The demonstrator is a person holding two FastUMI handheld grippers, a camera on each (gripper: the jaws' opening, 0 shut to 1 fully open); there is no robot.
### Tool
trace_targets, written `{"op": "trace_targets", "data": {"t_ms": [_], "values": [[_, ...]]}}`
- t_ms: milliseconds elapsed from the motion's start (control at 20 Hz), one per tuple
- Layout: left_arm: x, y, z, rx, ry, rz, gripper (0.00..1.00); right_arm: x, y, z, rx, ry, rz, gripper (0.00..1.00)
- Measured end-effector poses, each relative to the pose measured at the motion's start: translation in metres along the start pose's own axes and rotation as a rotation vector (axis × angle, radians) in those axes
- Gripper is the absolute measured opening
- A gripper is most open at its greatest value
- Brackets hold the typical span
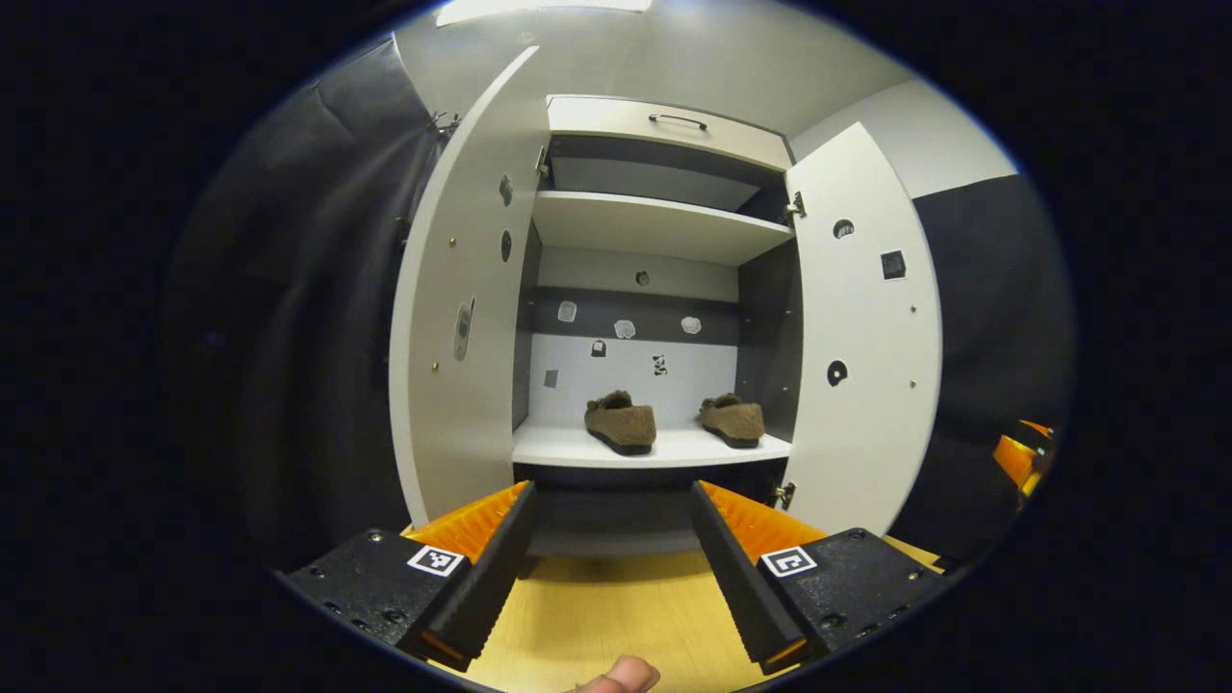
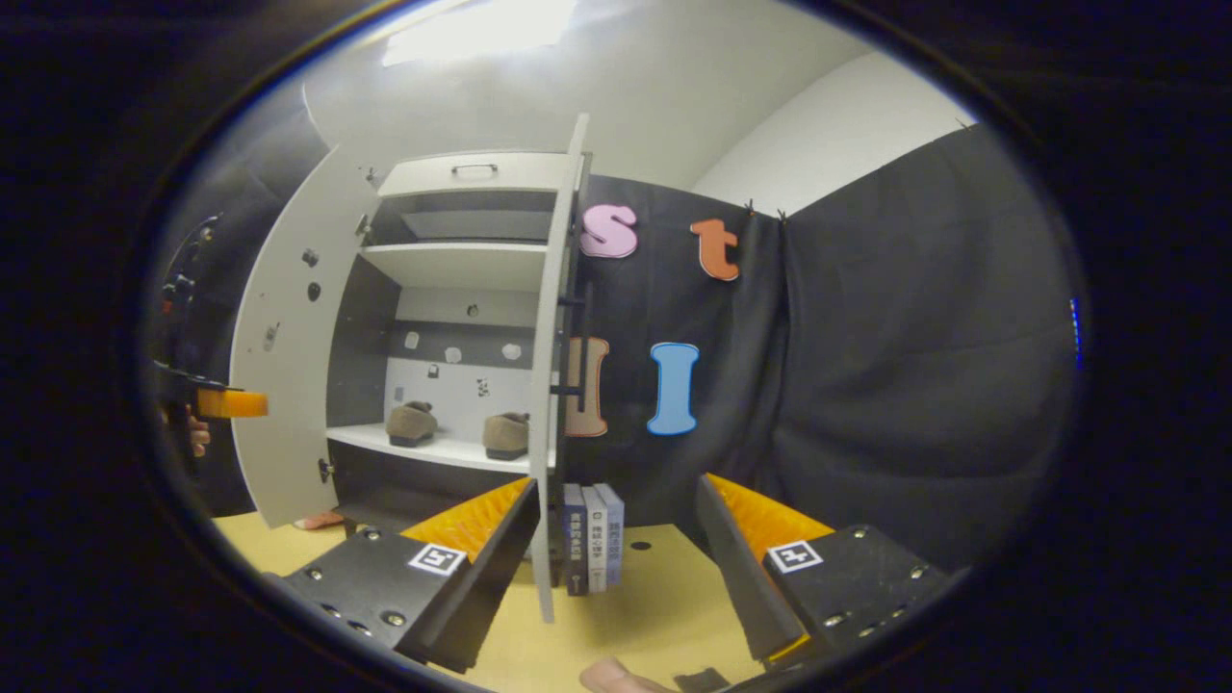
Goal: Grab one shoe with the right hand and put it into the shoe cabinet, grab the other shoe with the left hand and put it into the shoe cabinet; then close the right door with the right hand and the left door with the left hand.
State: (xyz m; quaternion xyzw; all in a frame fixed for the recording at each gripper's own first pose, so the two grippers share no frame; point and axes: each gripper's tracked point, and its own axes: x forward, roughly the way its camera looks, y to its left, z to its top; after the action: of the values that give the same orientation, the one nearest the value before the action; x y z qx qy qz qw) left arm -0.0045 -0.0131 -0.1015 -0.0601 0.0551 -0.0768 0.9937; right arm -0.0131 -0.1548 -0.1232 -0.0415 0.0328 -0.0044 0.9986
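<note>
Two shoes sit side by side on the cabinet's lower shelf (image 1: 664, 448): the left shoe (image 1: 621, 422) nearer the middle, the right shoe (image 1: 732, 420) close to the right wall, the pair apart from each other. The cabinet (image 1: 664, 120) stands on a yellow floor (image 1: 602, 616) with both doors swung open. In the left gripper view the left door (image 1: 462, 318) and right door (image 1: 861, 346) flare out to either side of the opening. Above the shoes is an upper shelf (image 1: 654, 223), and a top panel carries a handle (image 1: 677, 119).

The left gripper (image 1: 613, 568) faces the opening squarely from in front, its fingers spread wide and holding nothing. The right gripper (image 2: 616, 577) is off to the right, also spread wide and empty, with the right door's edge rising between its fingers in its own view. Beyond that edge a few books (image 2: 593, 537) stand upright on the floor against the black cloth.
</note>
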Motion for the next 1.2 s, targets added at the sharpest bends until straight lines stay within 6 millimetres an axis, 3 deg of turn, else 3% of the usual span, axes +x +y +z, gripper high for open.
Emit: {"op": "trace_targets", "data": {"t_ms": [150,300,500,700,800,900,1100,1200], "values": [[-0.018,0.000,0.000,-0.001,-0.025,-0.015,0.96,0.031,-0.049,0.010,0.007,0.022,0.004,0.98],[-0.026,-0.009,-0.002,-0.014,-0.024,-0.062,0.96,0.071,-0.080,0.022,0.029,0.016,0.045,0.98],[-0.036,-0.007,-0.008,-0.004,-0.005,-0.092,0.93,0.135,-0.097,0.024,0.058,0.028,0.119,0.99],[-0.045,0.002,-0.016,-0.007,0.010,-0.104,0.96,0.185,-0.095,0.026,0.066,0.050,0.135,0.98],[-0.048,0.012,-0.013,0.005,-0.002,-0.088,0.93,0.202,-0.078,0.030,0.087,0.058,0.149,0.98],[-0.052,0.020,-0.010,0.014,-0.013,-0.071,0.96,0.215,-0.057,0.032,0.075,0.081,0.179,0.98],[-0.056,0.027,-0.013,0.016,-0.014,-0.076,0.93,0.222,-0.008,0.048,0.016,0.067,0.270,0.98],[-0.057,0.029,-0.013,0.017,-0.018,-0.086,0.96,0.222,0.020,0.048,0.008,0.084,0.318,0.98]]}}
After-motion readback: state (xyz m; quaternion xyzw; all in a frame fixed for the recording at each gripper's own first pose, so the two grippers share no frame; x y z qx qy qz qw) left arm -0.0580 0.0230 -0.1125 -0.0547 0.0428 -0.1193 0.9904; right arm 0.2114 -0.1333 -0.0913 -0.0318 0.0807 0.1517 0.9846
